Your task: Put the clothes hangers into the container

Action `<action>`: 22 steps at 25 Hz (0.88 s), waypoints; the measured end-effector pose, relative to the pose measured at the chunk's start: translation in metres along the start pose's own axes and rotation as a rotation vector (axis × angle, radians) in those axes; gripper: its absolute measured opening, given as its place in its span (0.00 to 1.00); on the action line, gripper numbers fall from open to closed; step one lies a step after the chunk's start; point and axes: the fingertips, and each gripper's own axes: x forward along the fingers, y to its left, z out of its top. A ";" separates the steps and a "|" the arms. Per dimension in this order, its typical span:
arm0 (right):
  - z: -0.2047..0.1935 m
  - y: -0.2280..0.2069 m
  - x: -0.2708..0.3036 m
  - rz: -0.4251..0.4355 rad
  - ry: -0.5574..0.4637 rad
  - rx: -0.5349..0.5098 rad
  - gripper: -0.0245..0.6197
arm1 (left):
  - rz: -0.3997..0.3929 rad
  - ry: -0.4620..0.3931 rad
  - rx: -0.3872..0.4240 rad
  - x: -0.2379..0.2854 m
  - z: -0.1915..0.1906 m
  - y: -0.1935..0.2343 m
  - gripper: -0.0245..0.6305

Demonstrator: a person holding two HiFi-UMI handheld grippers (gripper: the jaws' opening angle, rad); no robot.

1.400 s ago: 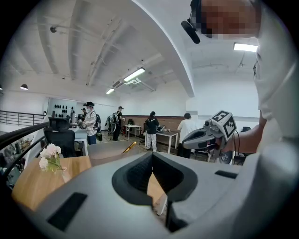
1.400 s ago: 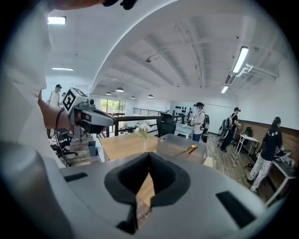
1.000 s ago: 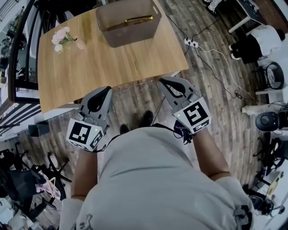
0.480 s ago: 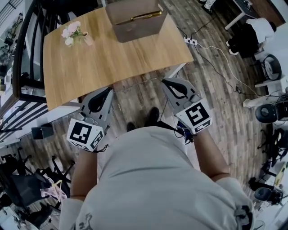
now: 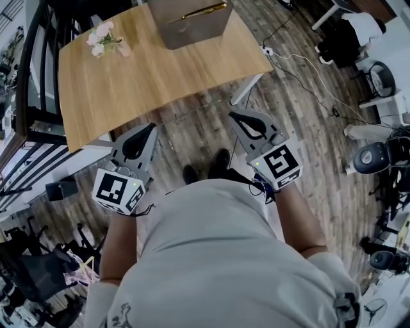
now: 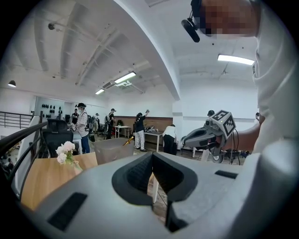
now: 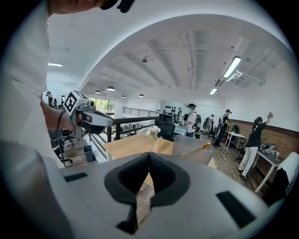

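Note:
The grey-brown container (image 5: 189, 24) stands at the far end of the wooden table (image 5: 141, 77), with a golden hanger (image 5: 206, 9) sticking out of it. Both grippers hang over the floor, short of the table's near edge. My left gripper (image 5: 152, 127) is shut with nothing in it, and so is my right gripper (image 5: 232, 115). In the left gripper view the shut jaws (image 6: 152, 156) face the container (image 6: 112, 150) and the right gripper (image 6: 205, 135). The right gripper view looks past its shut jaws (image 7: 149, 156) at the container (image 7: 194, 150) and hanger (image 7: 205, 146).
A small vase of pale flowers (image 5: 102, 40) stands on the table's far left. A black railing (image 5: 25, 77) runs along the left. A power strip with cables (image 5: 268, 51) lies on the floor to the right. Chairs and standing people fill the room behind.
Both grippers have drawn back from the table's near edge. The table and container now sit farther up the head view. Both stay shut and empty.

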 end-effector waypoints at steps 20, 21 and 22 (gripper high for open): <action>-0.019 -0.023 -0.036 0.041 -0.028 0.079 0.05 | -0.017 -0.007 -0.020 0.040 0.005 -0.040 0.05; -0.019 -0.024 -0.036 0.043 -0.030 0.080 0.05 | -0.016 -0.007 -0.020 0.041 0.005 -0.041 0.05; -0.020 -0.025 -0.036 0.045 -0.032 0.080 0.05 | -0.014 -0.008 -0.019 0.042 0.006 -0.041 0.05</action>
